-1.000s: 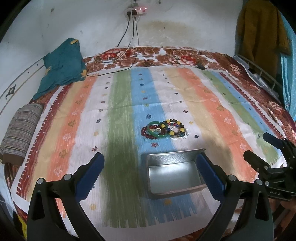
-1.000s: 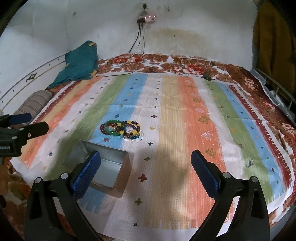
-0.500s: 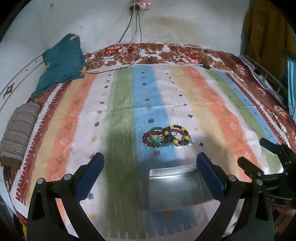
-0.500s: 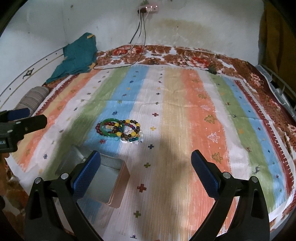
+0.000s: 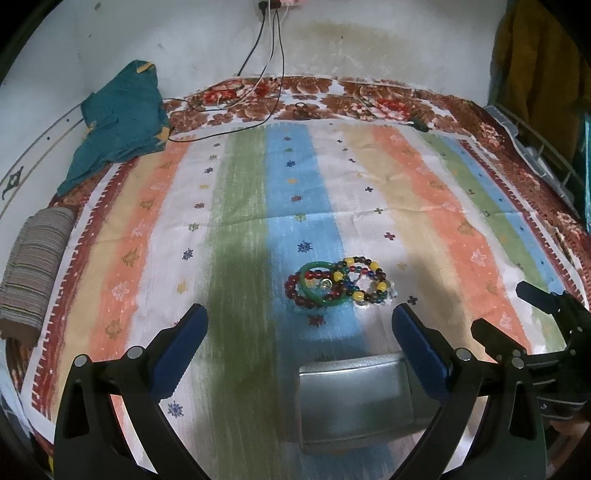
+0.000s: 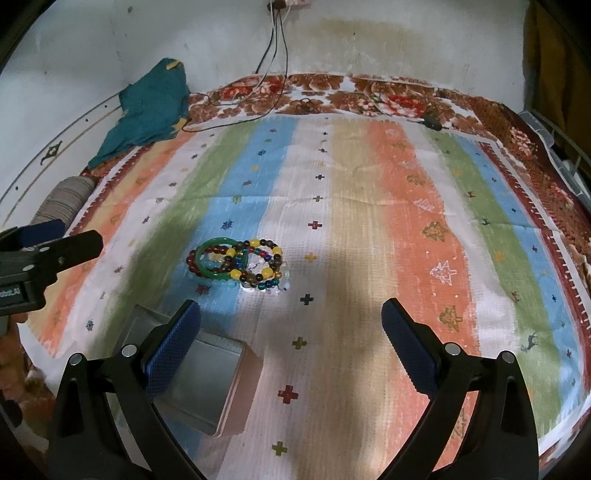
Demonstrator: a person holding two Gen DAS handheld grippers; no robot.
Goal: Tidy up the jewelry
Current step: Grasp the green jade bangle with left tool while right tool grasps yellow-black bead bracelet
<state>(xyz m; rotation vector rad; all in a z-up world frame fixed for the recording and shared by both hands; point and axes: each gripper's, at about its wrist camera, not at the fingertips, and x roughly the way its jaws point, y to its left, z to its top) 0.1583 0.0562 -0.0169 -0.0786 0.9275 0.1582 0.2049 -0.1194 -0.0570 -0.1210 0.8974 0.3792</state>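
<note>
Both tongs (image 5: 300, 349) (image 6: 290, 334) gape empty; the right one's blue pad (image 6: 173, 347) partly hides the tin (image 6: 207, 380).

A striped cloth (image 5: 332, 206) covers the bed below a stained white wall (image 5: 369, 40) with a power strip (image 6: 290, 3).

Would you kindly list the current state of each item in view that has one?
Left gripper: open, holding nothing.
Right gripper: open, holding nothing.
Metal tin: lidless, upright, nothing visible inside.
Bracelets: heaped together on the striped cloth, outside the tin.
Green bangle: lying flat in that heap.
</note>
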